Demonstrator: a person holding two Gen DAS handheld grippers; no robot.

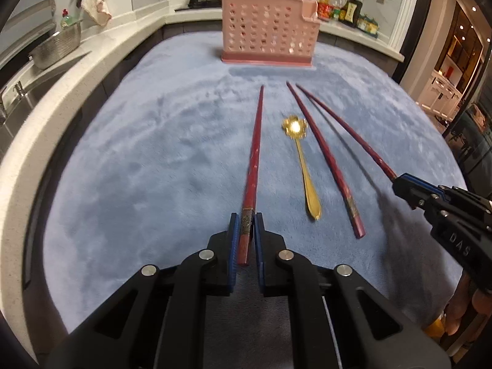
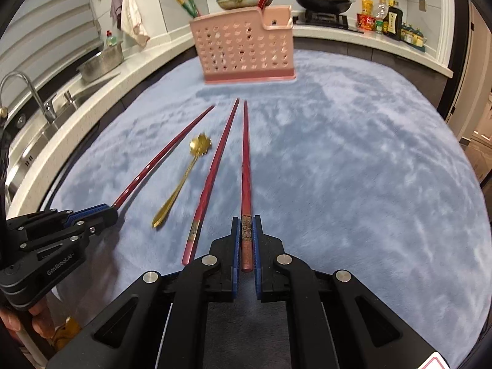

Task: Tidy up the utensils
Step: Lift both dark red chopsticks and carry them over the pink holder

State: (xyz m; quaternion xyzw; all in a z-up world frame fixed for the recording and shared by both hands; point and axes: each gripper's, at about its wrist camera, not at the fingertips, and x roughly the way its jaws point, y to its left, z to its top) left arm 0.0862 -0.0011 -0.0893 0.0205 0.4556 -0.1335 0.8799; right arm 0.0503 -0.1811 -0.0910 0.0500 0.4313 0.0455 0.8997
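Note:
Three dark red chopsticks and a gold spoon (image 1: 303,166) lie or hover over a blue fleece cloth (image 1: 153,160). My left gripper (image 1: 246,220) is shut on the thick end of the left chopstick (image 1: 255,153); it shows in the right wrist view (image 2: 106,212) holding that chopstick (image 2: 166,153). My right gripper (image 2: 246,223) is shut on the right chopstick (image 2: 246,160); it shows in the left wrist view (image 1: 399,184) gripping it (image 1: 347,126). The third chopstick (image 1: 323,153) lies free beside the spoon (image 2: 184,178). A pink perforated utensil holder (image 1: 269,32) stands at the far end.
The holder (image 2: 246,49) has red and green chopsticks standing in it. A sink with tap (image 2: 27,98) and a steel colander (image 1: 58,46) are on the left counter. Pans and sauce bottles (image 1: 347,9) line the back counter.

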